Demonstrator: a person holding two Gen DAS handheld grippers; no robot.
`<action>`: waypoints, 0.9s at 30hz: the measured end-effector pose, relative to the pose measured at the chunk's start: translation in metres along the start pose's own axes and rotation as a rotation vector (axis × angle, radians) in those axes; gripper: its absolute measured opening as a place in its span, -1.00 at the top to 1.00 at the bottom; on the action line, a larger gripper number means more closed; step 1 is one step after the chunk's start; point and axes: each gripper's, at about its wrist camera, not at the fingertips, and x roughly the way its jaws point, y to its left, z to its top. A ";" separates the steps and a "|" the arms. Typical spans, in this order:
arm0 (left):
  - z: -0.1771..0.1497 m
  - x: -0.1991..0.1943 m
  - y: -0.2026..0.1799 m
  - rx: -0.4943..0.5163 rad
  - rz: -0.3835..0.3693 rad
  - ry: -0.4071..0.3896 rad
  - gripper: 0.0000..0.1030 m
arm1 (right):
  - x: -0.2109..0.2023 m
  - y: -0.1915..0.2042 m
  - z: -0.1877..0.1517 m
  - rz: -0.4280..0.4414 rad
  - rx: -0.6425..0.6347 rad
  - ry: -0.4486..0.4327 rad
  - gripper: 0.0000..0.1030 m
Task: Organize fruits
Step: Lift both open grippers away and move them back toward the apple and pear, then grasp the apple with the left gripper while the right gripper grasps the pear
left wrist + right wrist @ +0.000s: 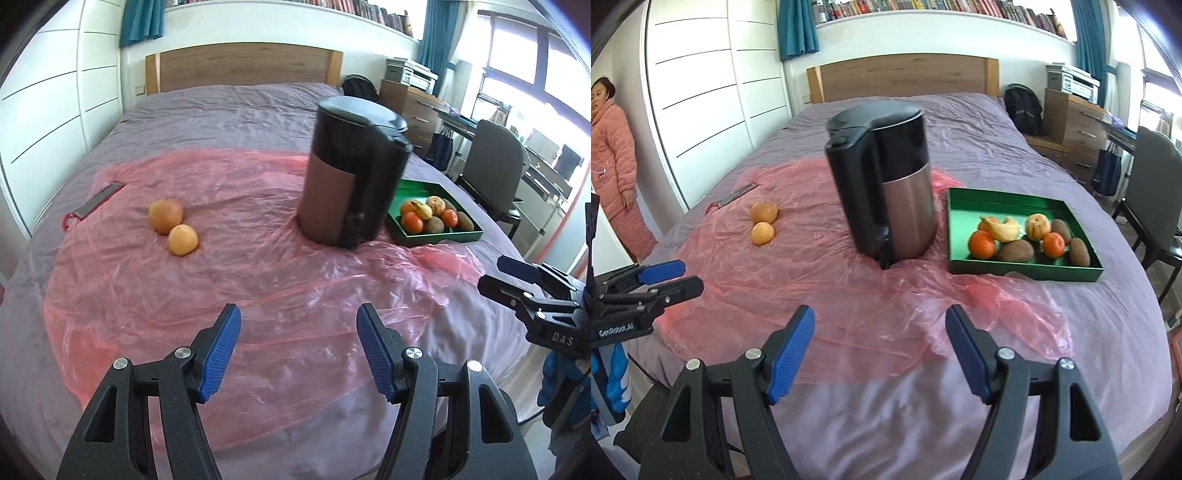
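Two loose fruits lie touching on the pink plastic sheet (258,280): a larger yellow-red one (166,216) (764,211) and a smaller orange (183,240) (762,233). A green tray (461,234) (1023,273) on the right holds several fruits: tangerines, kiwis, a banana. My left gripper (298,310) (690,275) hovers open over the sheet's near part, well short of the loose fruits, with nothing between its blue pads. My right gripper (880,312) (493,275) is open too, empty, above the bed's near edge, in front of the tray.
A black and steel kettle (347,184) (886,192) stands between the loose fruits and the tray. A flat grey tool with a red handle (98,199) (735,194) lies at the sheet's far left. A person in pink (613,166) stands left of the bed; a chair (1156,206) on the right.
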 end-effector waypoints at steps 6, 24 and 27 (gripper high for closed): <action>0.006 0.011 0.066 -0.106 0.079 0.001 -0.15 | 0.029 0.047 0.010 0.087 -0.063 0.021 -1.00; 0.061 0.093 0.196 -0.226 0.143 0.050 -0.22 | 0.157 0.159 0.056 0.302 -0.184 0.096 -1.00; 0.072 0.113 0.203 -0.220 0.126 0.069 -0.22 | 0.179 0.172 0.067 0.322 -0.195 0.100 -1.00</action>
